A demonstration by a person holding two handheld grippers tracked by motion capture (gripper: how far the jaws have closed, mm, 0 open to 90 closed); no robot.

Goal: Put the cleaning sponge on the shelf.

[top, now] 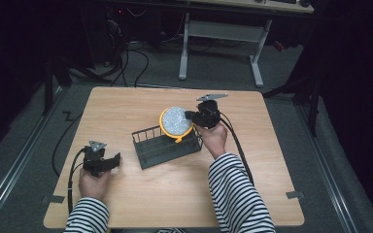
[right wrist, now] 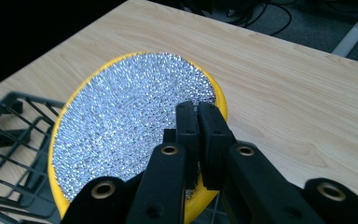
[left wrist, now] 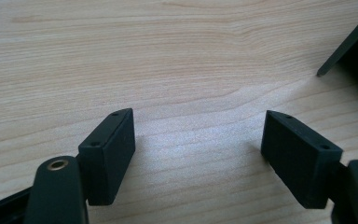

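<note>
A dim lab or office workspace is showing here. A light wooden square table [top: 175, 194] is standing on grey carpeted floor [top: 24, 160]. Behind it, black cables [top: 131, 58] are trailing across the floor beside the white metal legs of a desk [top: 221, 43]. Darkness is surrounding the lit table.

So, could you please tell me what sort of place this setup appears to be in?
Probably a lab or workshop set up for recording. A lone wooden table stands on grey carpet amid dark surroundings, loose cables trail across the floor behind it, and a desk stands beyond.
</note>
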